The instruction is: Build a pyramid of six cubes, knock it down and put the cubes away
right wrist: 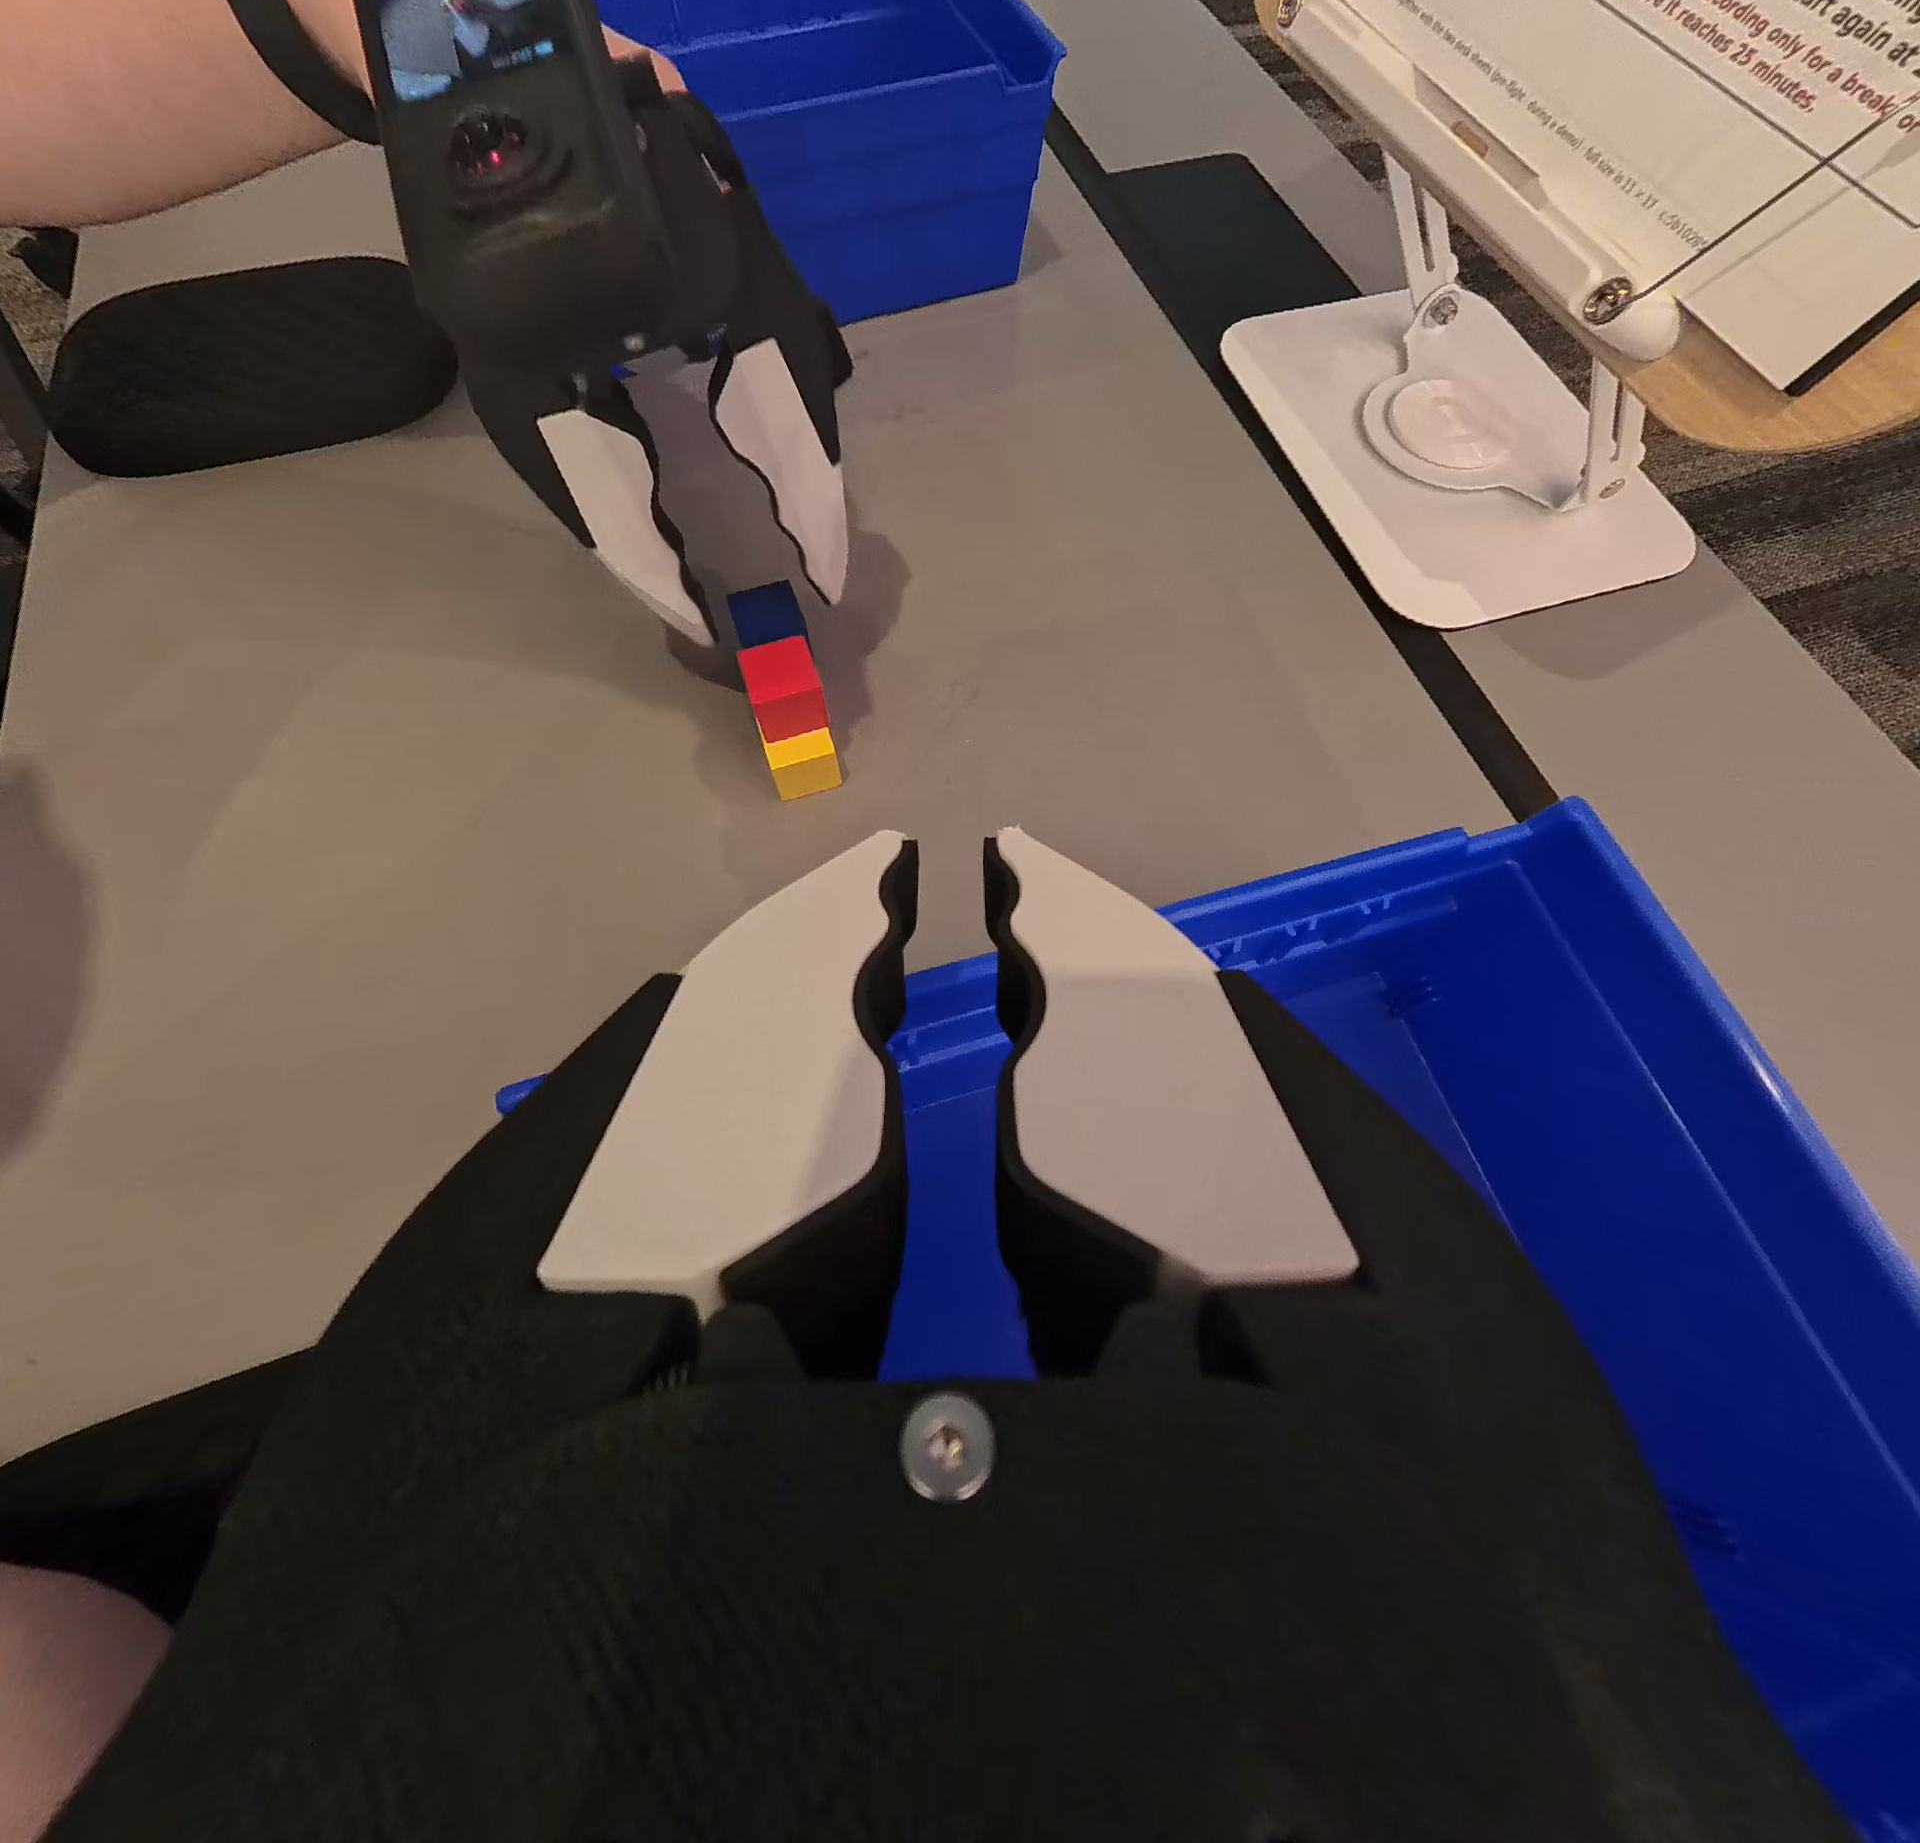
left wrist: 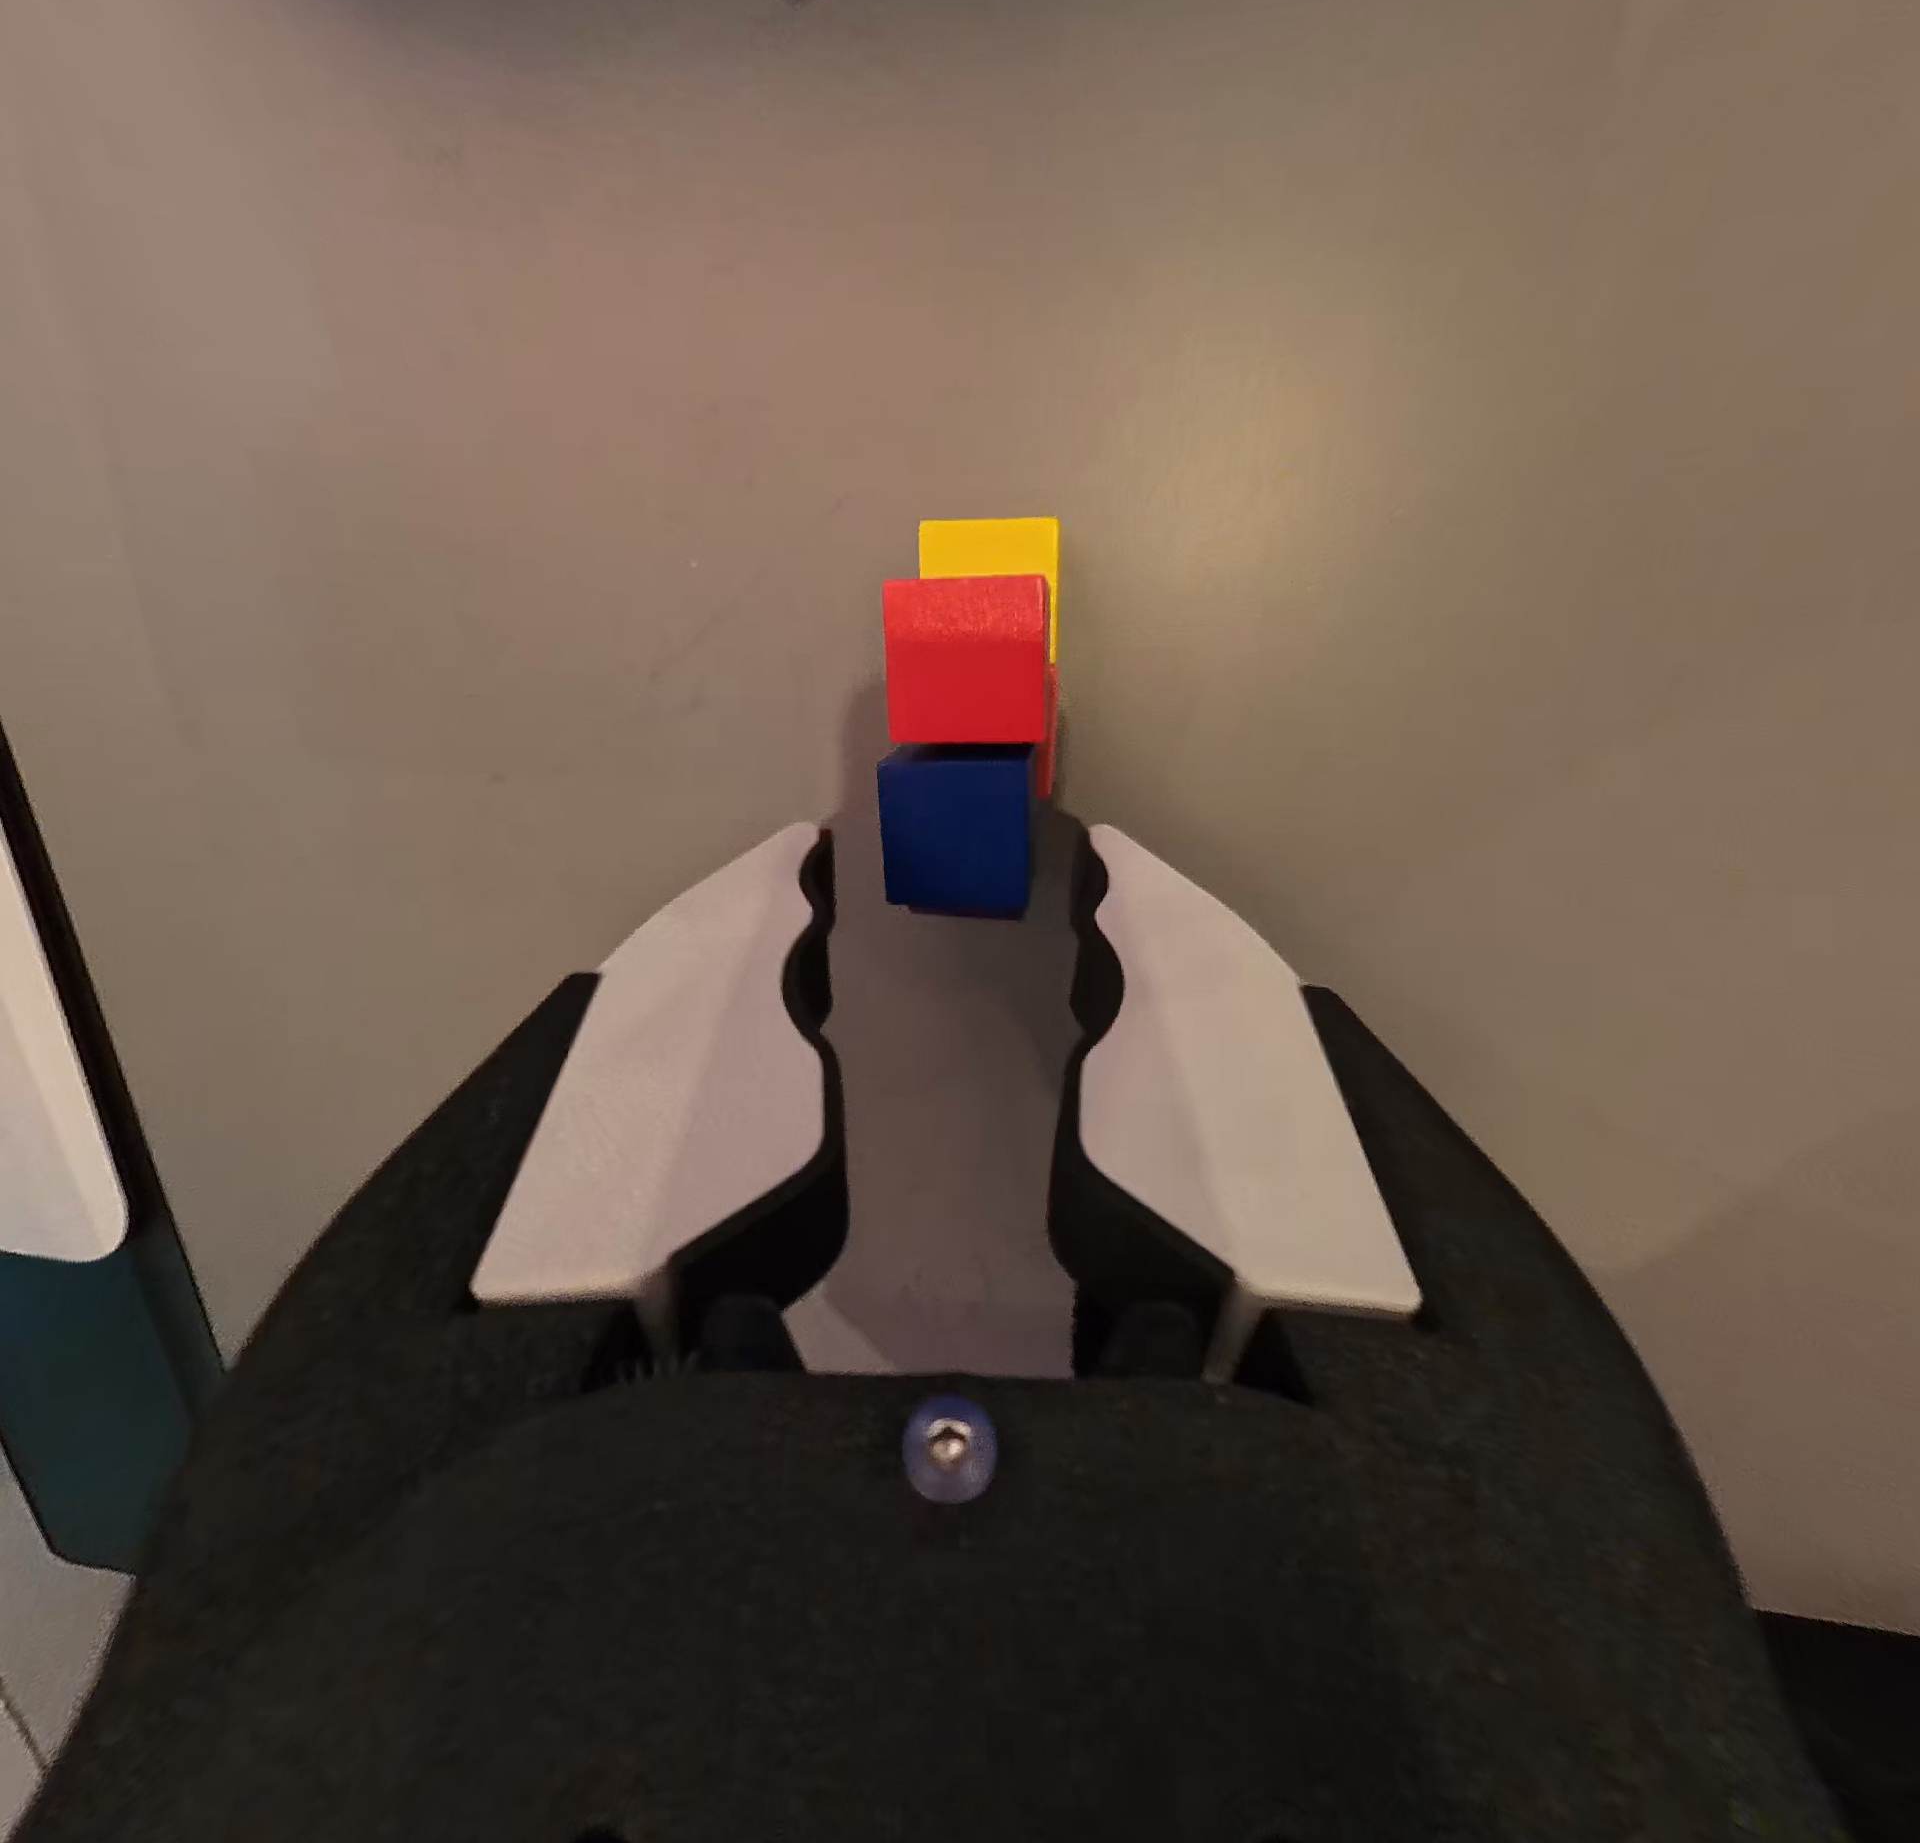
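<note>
Through the left wrist view we saw our left gripper angled steeply down over the grey table, its white fingers spread wider than a cube and gripping nothing. The small dark blue wooden cube sat just beyond the fingertips, roughly centred on the gap. Behind it a red wooden cube sat raised, a sliver of another red cube showing beneath it, and a yellow wooden cube lay farthest away. We judged these blocks light, rigid and smooth-painted, so a squeeze across two flat opposite faces near mid-height would hold best; a corner pinch could let one twist out.

Through the right wrist view the row ran away from us: yellow cube nearest, the red pair stacked in the middle, blue cube at the far end between the left gripper's tips. Our right gripper hovered low above the near blue plastic bin, fingers parted only a narrow gap, empty. A second blue bin stood beyond, and a white stand with a printed sheet sat off to the right.
</note>
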Demonstrator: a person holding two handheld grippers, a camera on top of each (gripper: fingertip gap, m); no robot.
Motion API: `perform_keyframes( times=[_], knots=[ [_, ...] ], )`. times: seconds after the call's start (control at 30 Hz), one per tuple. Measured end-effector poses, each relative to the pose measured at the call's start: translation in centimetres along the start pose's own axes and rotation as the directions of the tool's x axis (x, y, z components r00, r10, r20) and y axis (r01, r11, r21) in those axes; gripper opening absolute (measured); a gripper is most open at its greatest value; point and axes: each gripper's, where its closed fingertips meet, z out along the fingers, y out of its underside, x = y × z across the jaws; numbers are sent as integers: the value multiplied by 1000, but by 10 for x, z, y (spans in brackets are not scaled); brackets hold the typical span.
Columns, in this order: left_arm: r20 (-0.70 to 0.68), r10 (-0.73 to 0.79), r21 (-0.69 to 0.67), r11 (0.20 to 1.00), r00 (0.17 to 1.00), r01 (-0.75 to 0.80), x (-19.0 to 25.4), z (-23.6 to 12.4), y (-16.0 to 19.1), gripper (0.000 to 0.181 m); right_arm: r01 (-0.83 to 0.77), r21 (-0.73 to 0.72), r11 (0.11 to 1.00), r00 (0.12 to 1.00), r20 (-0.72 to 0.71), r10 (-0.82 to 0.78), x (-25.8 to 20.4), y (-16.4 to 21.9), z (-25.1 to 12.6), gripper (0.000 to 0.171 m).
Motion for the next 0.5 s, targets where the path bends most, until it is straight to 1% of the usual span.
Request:
perform_keyframes(
  times=[0.07, 0.1, 0.2, 0.43, 0.5],
  knots=[
    [-3, -10, 27, 1000, 1000, 10, 0, -4, 1, 32, 0, 1, 1000, 1000, 1, 0, 0, 0, 0, 13],
    [0, -16, 31, 999, 1000, 16, -1, -4, 2, 29, 0, 2, 1000, 1000, 0, 0, 0, -1, 0, 13],
    [0, -16, 29, 999, 1000, 16, 0, -4, 3, 27, 4, -3, 1000, 1000, 2, -4, -1, -1, 1, 13],
    [11, -4, 19, 1000, 1000, 4, 0, 0, 0, 29, 1, -12, 1000, 1000, 6, -1, -1, 1, 2, 13],
    [7, -11, -8, 1000, 1000, 11, 0, 0, 4, 41, -1, -15, 1000, 1000, 12, 1, -2, 1, 2, 13]
  ],
)
